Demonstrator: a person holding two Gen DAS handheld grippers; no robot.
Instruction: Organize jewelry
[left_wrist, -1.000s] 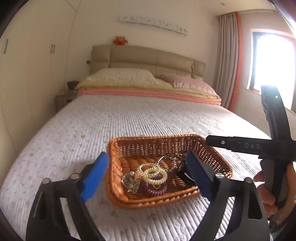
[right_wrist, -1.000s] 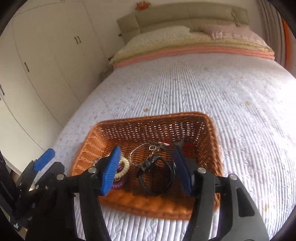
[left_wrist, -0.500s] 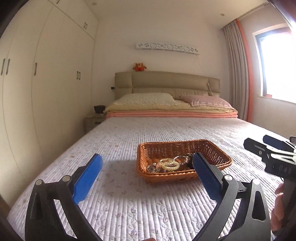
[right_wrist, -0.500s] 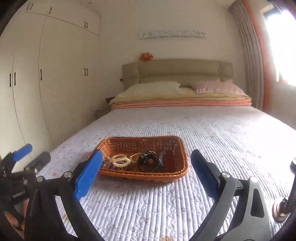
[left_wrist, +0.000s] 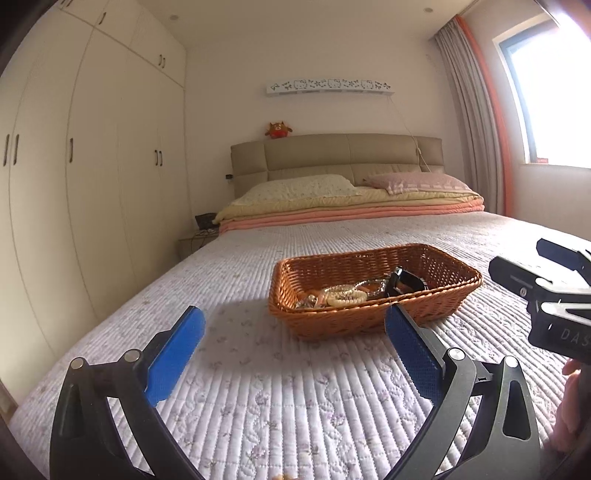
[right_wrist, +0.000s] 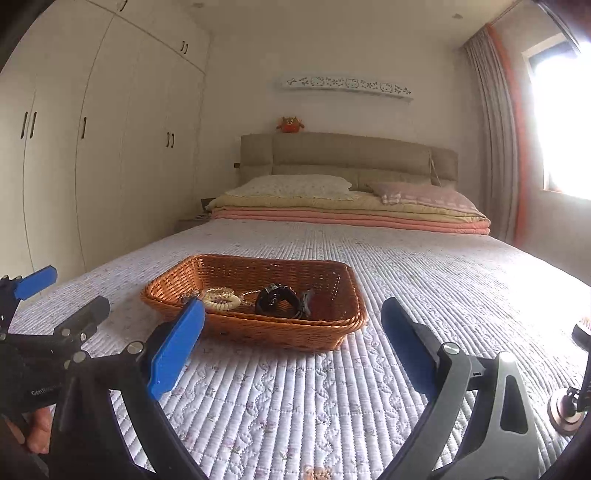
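A brown wicker basket (left_wrist: 373, 317) sits on the quilted bed and also shows in the right wrist view (right_wrist: 258, 328). It holds jewelry: a cream beaded bracelet (left_wrist: 345, 298) (right_wrist: 221, 301), a black watch (left_wrist: 406, 282) (right_wrist: 277, 301) and a silver chain (right_wrist: 249, 293). My left gripper (left_wrist: 295, 343) is open and empty, low over the quilt in front of the basket. My right gripper (right_wrist: 293, 336) is open and empty, also in front of the basket. Each gripper shows at the edge of the other's view.
The bed's white quilt (left_wrist: 277, 398) spreads all around the basket. Pillows and folded blankets (left_wrist: 351, 201) lie at the headboard. White wardrobes (left_wrist: 92, 184) line the left wall. A curtained window (left_wrist: 546, 110) is on the right. A small round brown object (right_wrist: 565, 408) stands at the right edge.
Both grippers have pulled back from over the basket and dropped low, level with the bed. The right gripper's jaws have opened wider. The jewelry stays in the basket.
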